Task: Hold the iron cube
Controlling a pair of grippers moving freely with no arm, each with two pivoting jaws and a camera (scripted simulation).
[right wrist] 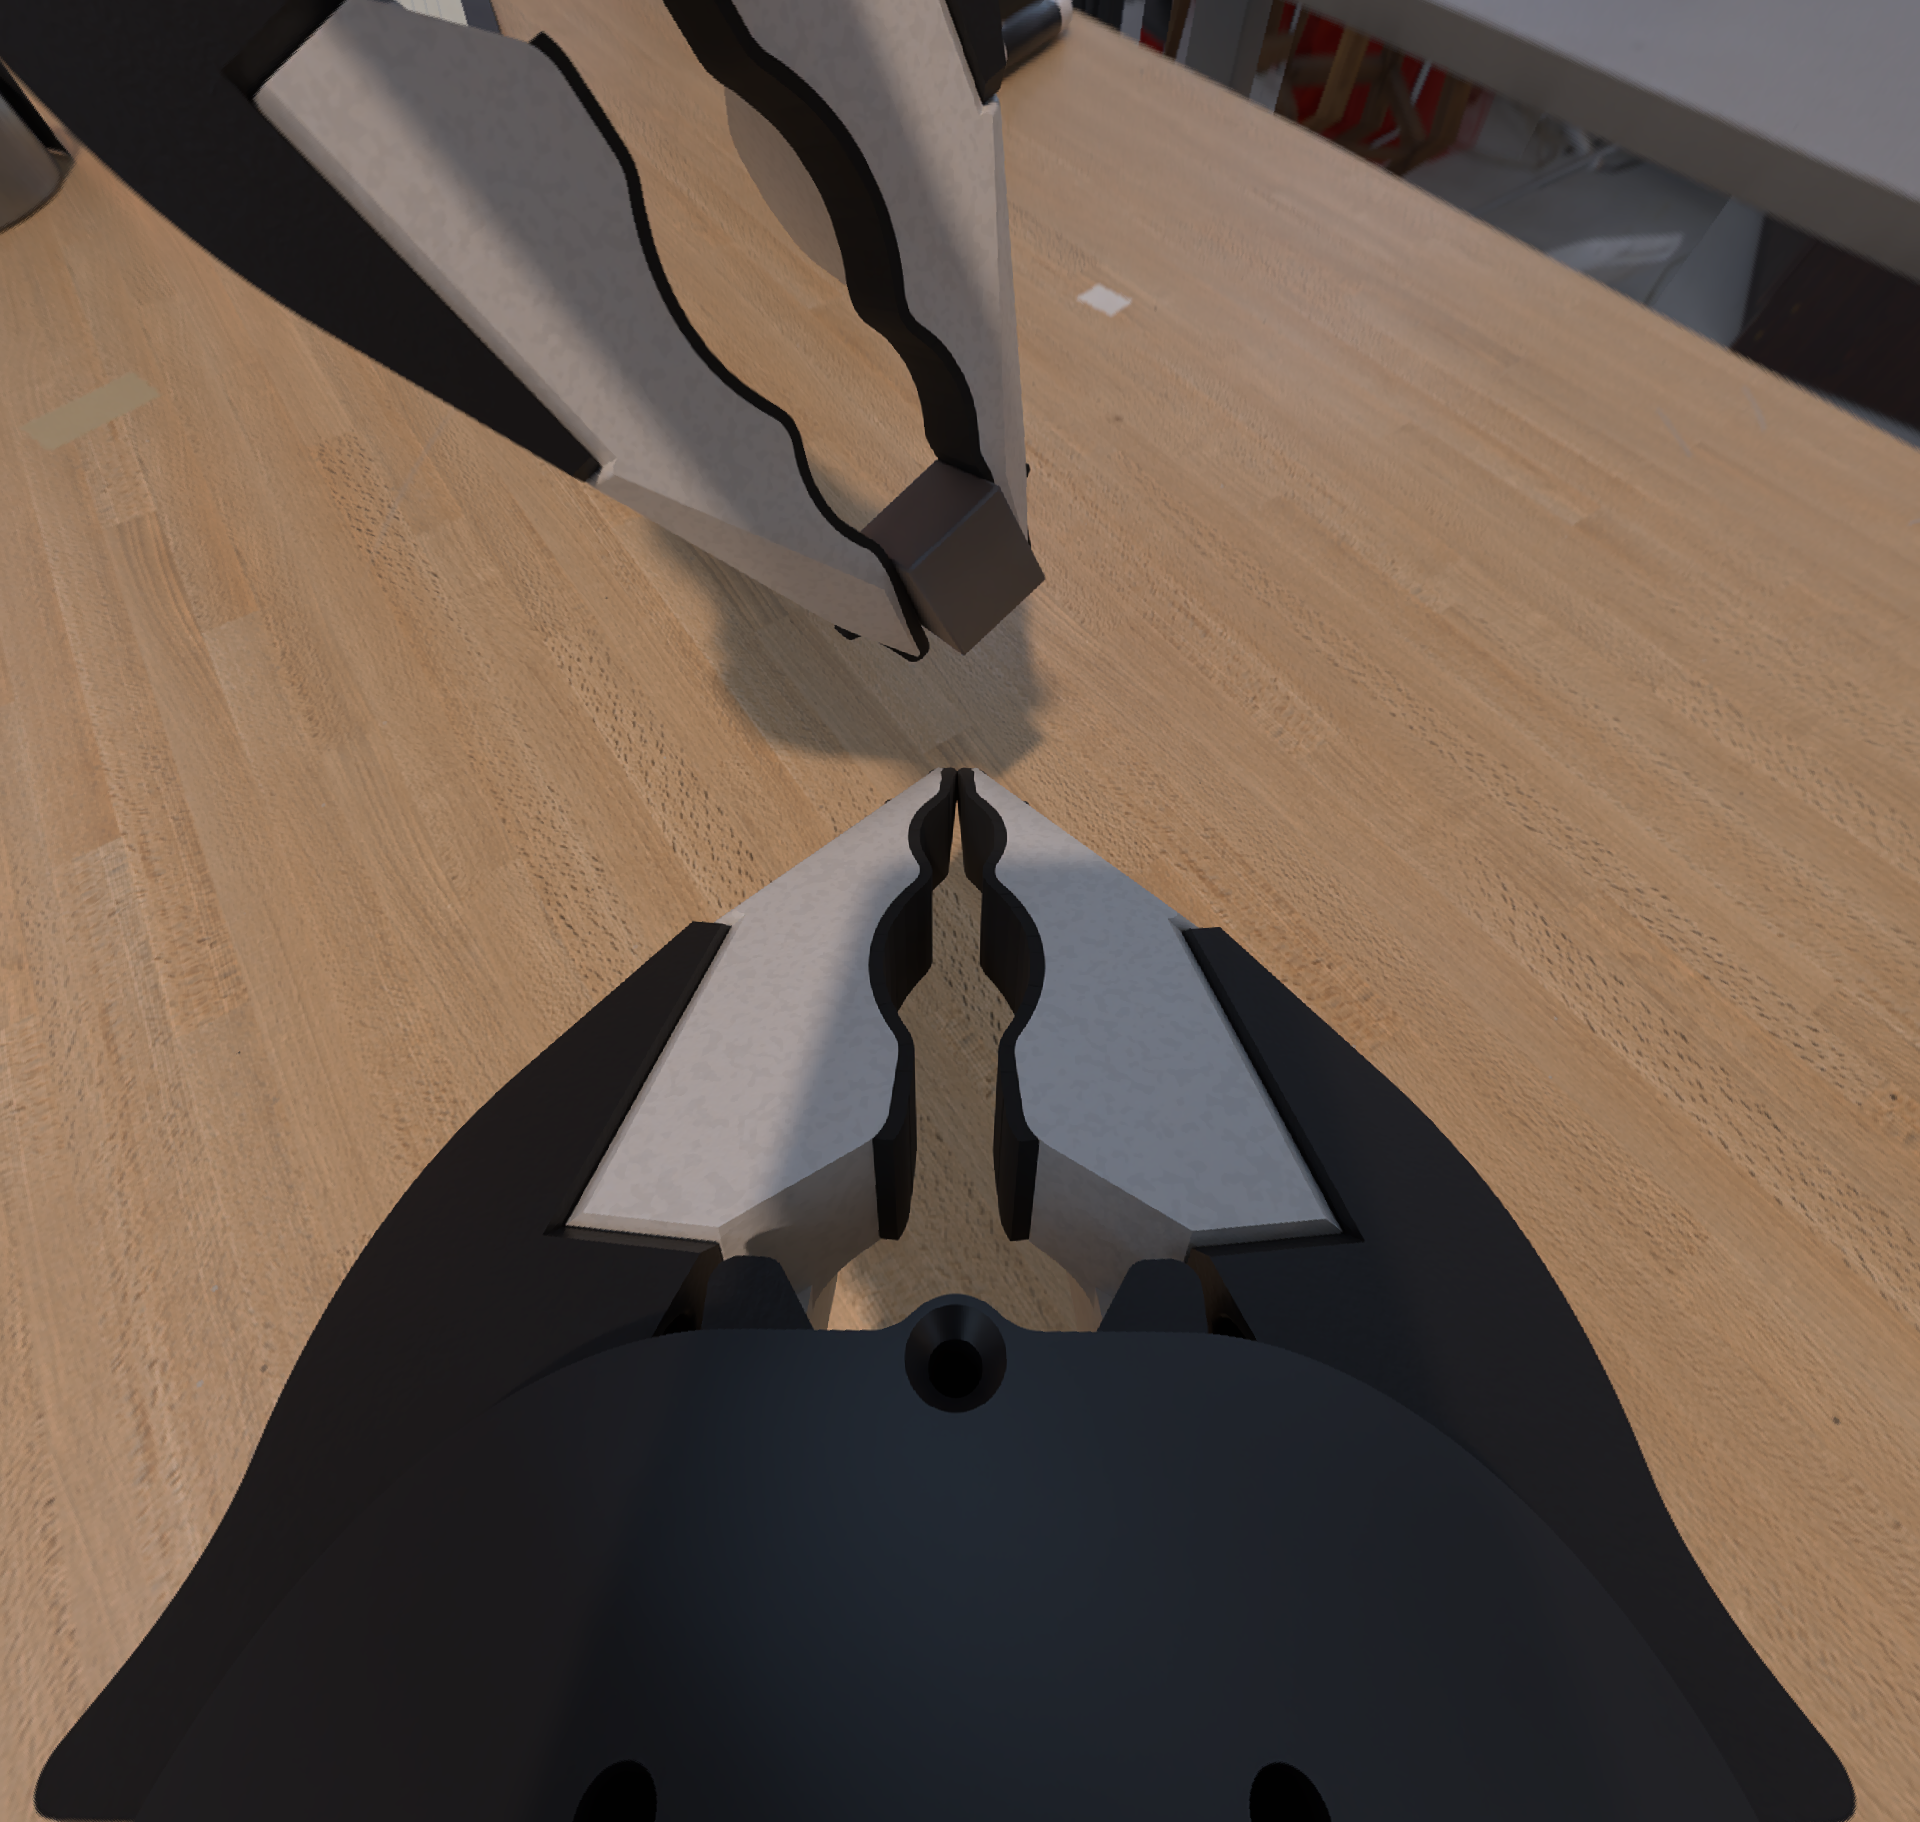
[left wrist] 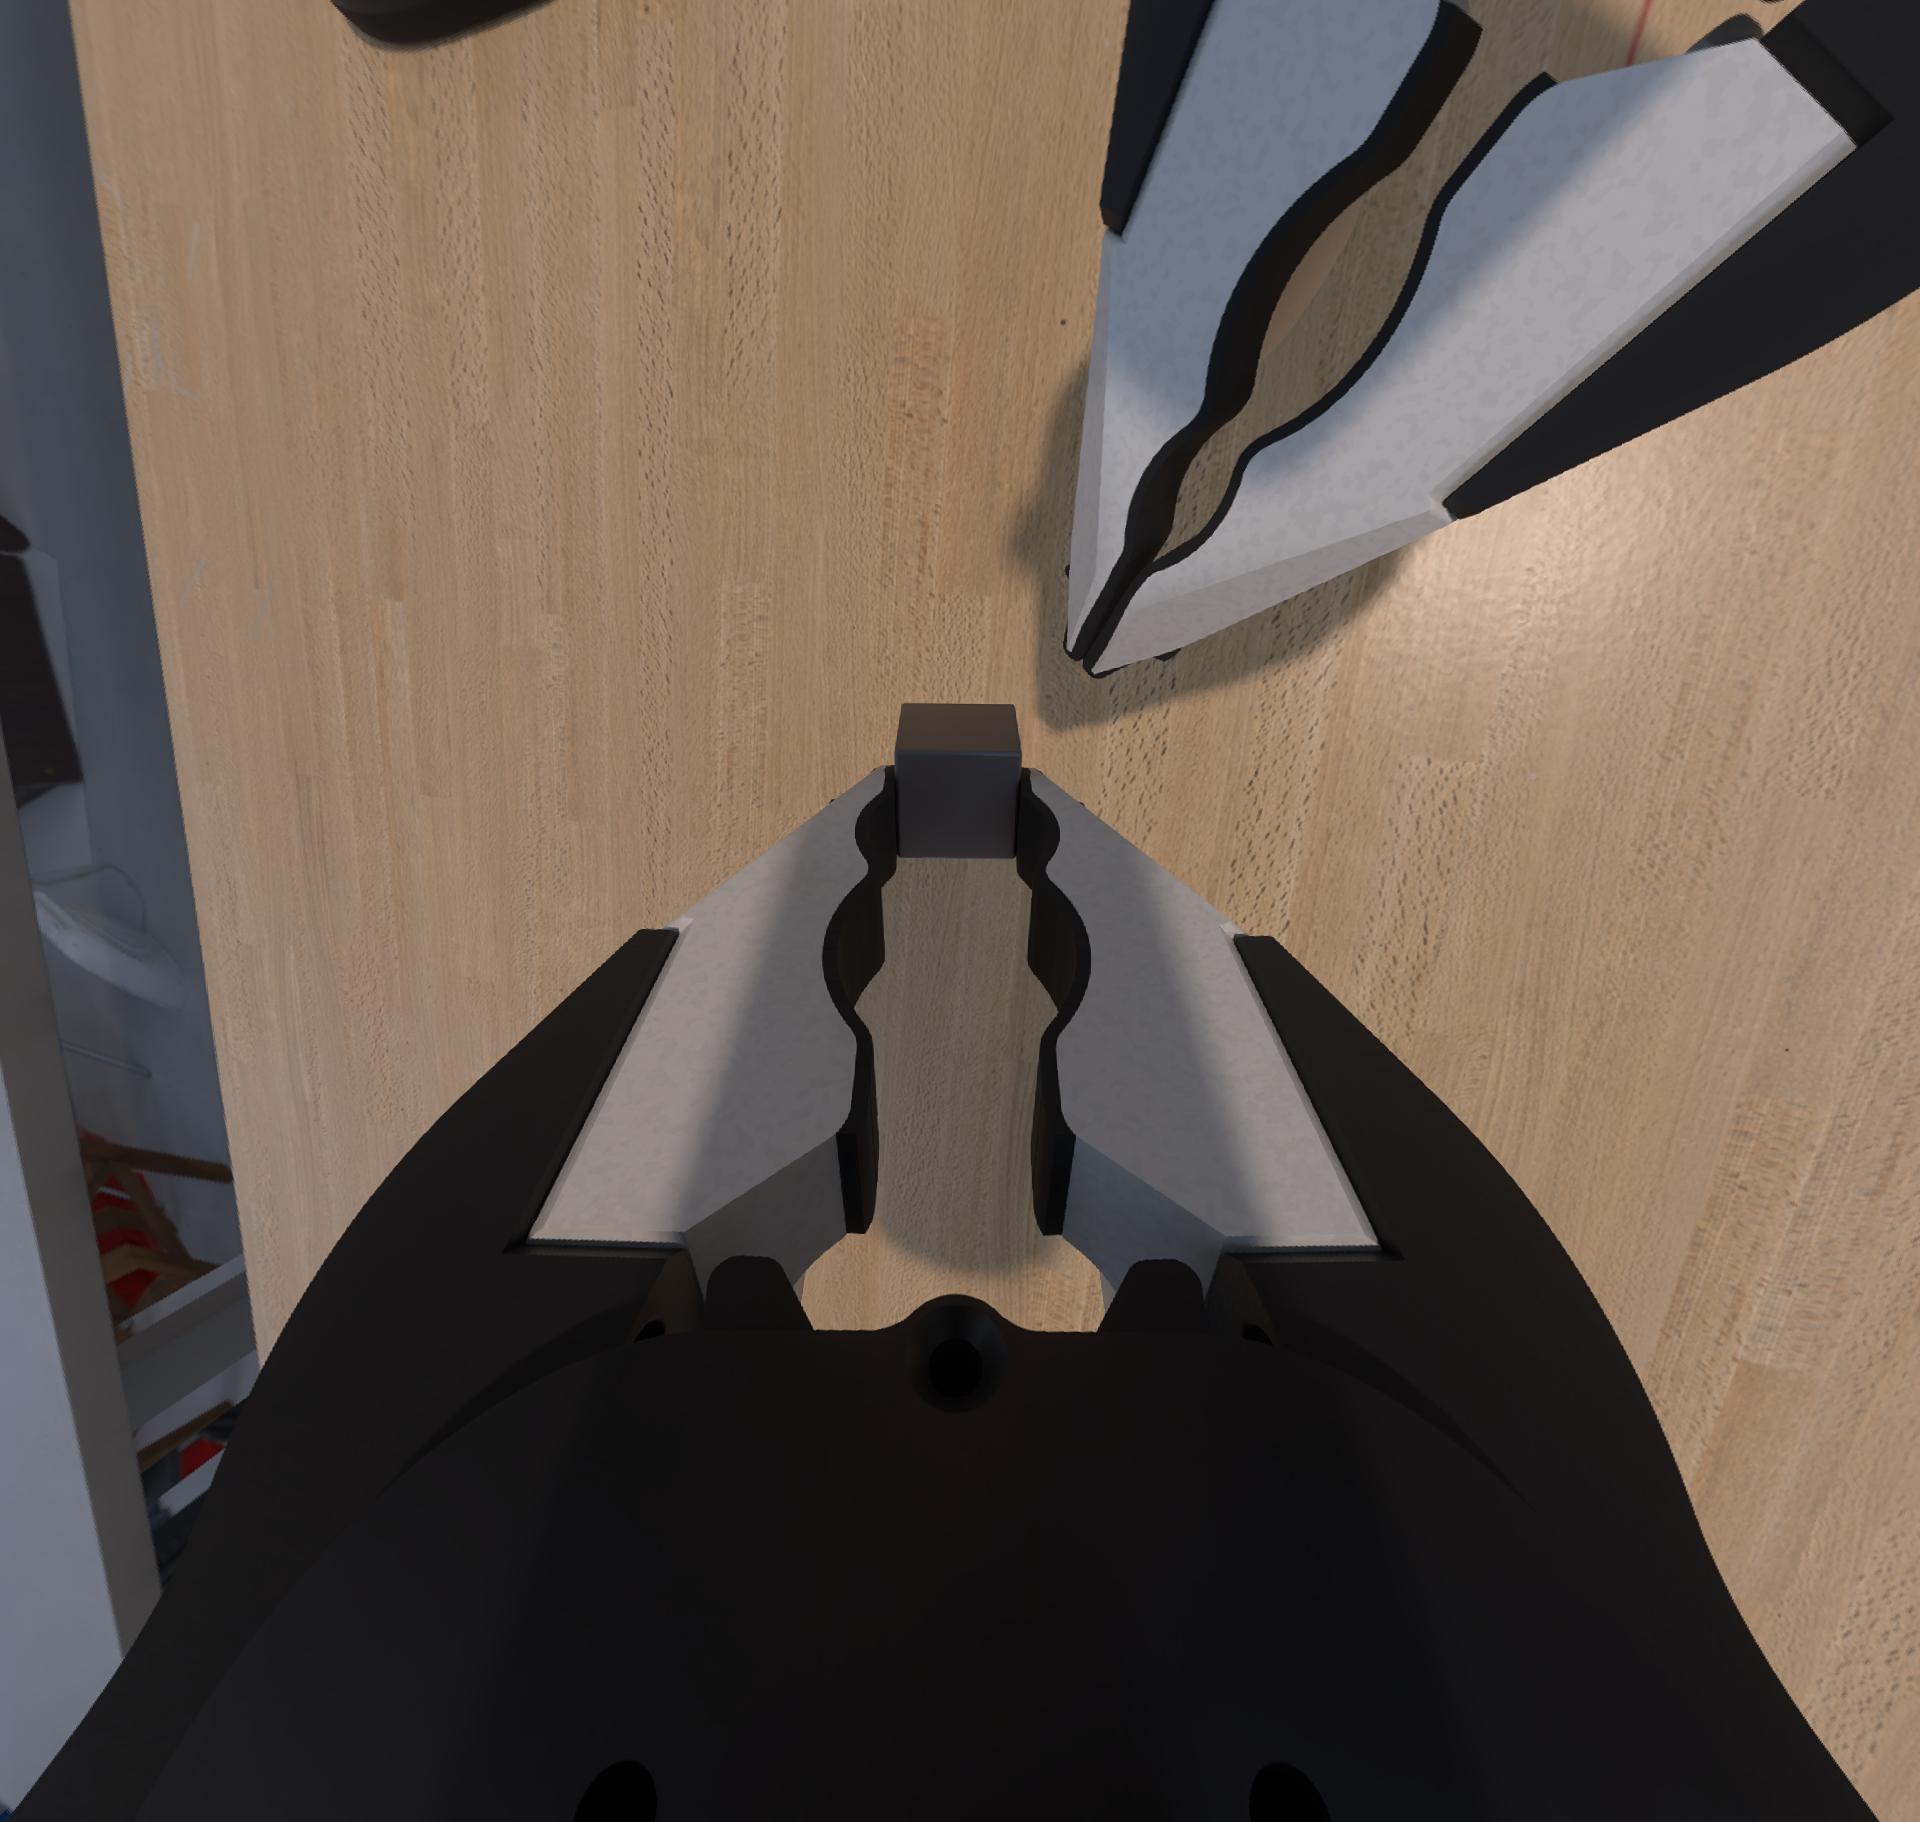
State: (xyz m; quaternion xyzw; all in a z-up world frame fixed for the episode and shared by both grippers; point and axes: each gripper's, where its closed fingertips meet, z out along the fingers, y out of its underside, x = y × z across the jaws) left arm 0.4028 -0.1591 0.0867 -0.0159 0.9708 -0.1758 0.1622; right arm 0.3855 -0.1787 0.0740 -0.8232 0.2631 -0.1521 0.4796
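The iron cube (left wrist: 956, 785) has its side faces hidden behind the fingers (left wrist: 790, 899) clamping it.

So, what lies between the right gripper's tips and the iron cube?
Only bare wooden table, shaded by the left gripper shut on the iron cube; the right gripper is shut, empty. The right wrist view shows it.

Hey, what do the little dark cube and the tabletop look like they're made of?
The iron cube, pinched at the left gripper fingertips, looks like dull dark-grey metal: flat matte faces, crisp edges, no grain. The table looks like pale wood in a satin finish: long grain lines and jointed strips.
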